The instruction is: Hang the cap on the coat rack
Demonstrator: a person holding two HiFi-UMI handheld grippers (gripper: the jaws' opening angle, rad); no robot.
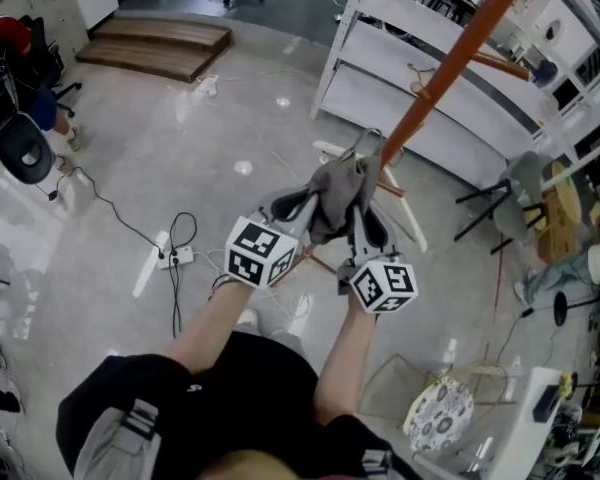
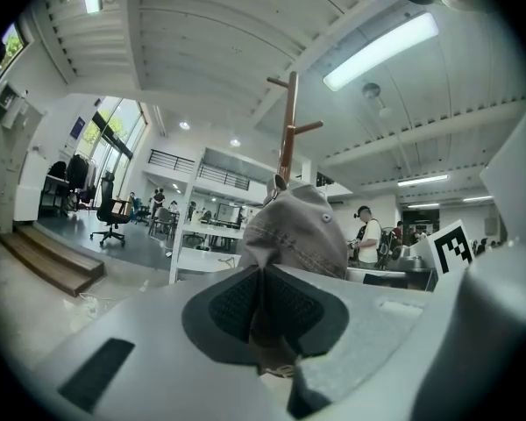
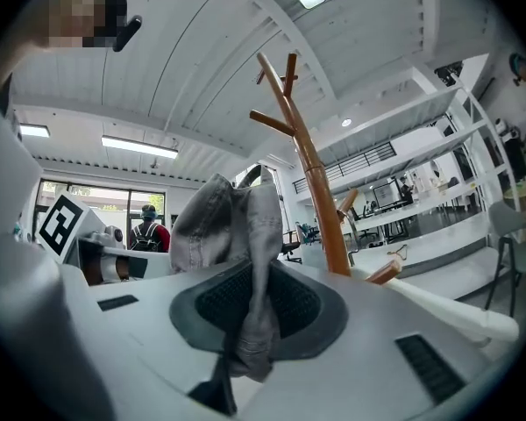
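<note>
A grey cap point(image 1: 342, 196) hangs between both grippers, held up in front of the brown wooden coat rack point(image 1: 450, 68). My left gripper point(image 1: 298, 208) is shut on the cap's left side, and the cap point(image 2: 296, 231) bulges above its jaws. My right gripper point(image 1: 365, 220) is shut on a fold of the cap point(image 3: 245, 235) at its right side. The rack's pole point(image 3: 314, 178) rises just right of the cap, with its pegs point(image 3: 273, 123) high above. In the left gripper view the rack top point(image 2: 288, 121) shows behind the cap.
White shelving point(image 1: 450, 98) stands behind the rack. A power strip with cables point(image 1: 177, 257) lies on the floor at left, a wooden platform point(image 1: 160, 46) beyond it. A chair point(image 1: 510, 193) and a wire basket point(image 1: 410, 388) are on the right. People stand far off.
</note>
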